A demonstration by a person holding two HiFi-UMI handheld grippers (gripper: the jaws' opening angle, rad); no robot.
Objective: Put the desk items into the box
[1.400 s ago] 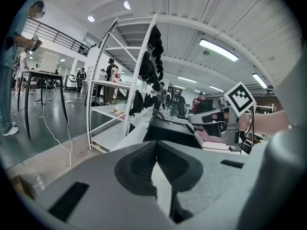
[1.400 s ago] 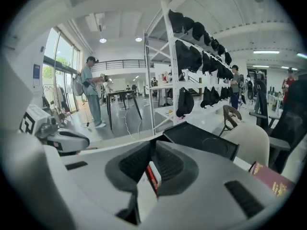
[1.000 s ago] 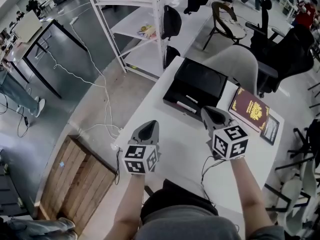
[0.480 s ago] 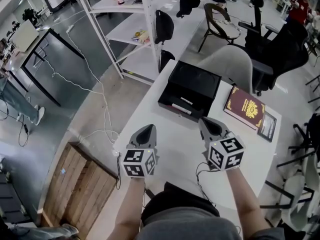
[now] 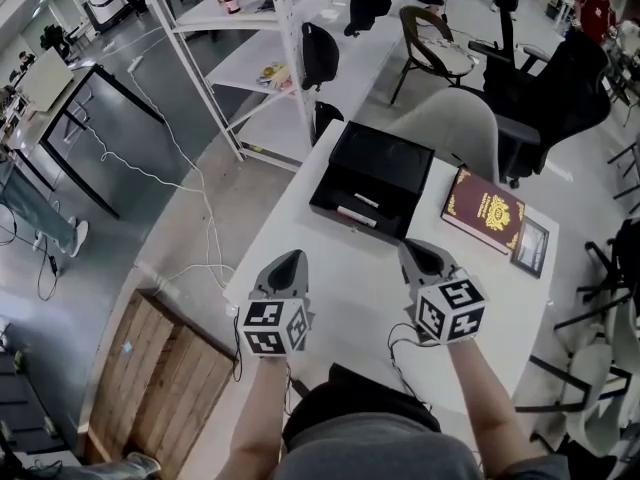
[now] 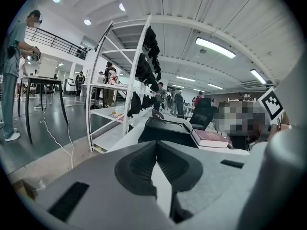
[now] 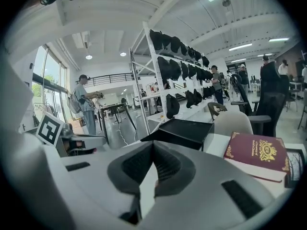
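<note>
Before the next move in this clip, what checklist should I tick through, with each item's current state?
1. Left gripper empty: ok, jaws together on nothing.
2. Right gripper empty: ok, jaws together on nothing.
3. Jaws ready to grasp: not ok, both shut.
4. Black box open: ok, its inside shows.
5. All items boxed: not ok, maroon book and small dark frame lie outside, right of it.
6. Desk between right gripper and book bare: ok.
</note>
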